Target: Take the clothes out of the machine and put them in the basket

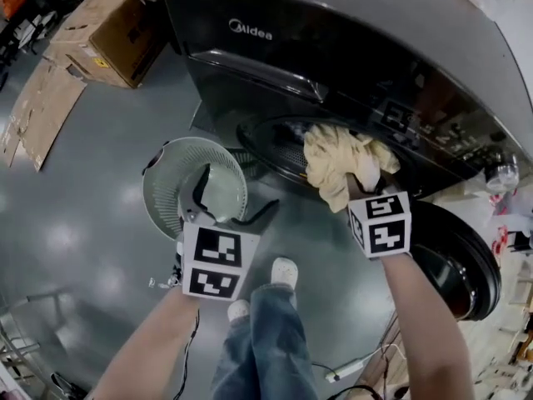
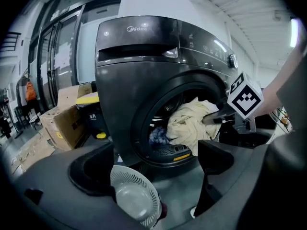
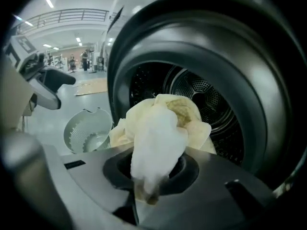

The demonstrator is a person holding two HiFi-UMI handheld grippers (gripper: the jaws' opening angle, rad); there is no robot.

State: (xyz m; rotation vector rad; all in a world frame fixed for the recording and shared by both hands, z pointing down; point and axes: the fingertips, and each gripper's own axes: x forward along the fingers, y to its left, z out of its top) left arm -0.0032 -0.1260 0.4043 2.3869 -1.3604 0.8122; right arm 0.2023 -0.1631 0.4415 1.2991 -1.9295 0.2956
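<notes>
A dark grey front-loading machine [image 1: 333, 48] stands with its round door [image 1: 462, 265] swung open to the right. My right gripper [image 1: 362, 182] is shut on a cream cloth [image 1: 337, 165] that hangs bunched at the drum's mouth. In the right gripper view the cloth [image 3: 163, 123] fills the jaws and trails back into the drum [image 3: 206, 95]. A blue garment [image 2: 157, 137] lies inside the drum. My left gripper [image 1: 236, 197] is open and holds nothing, above a pale round basket [image 1: 166, 192] on the floor. The basket [image 2: 136, 195] looks empty.
Cardboard boxes [image 1: 117, 32] and flattened cardboard [image 1: 42, 107] lie at the far left on the grey floor. The person's legs and white shoes [image 1: 266, 307] stand just in front of the machine. Cables [image 1: 350, 365] trail on the floor below the door.
</notes>
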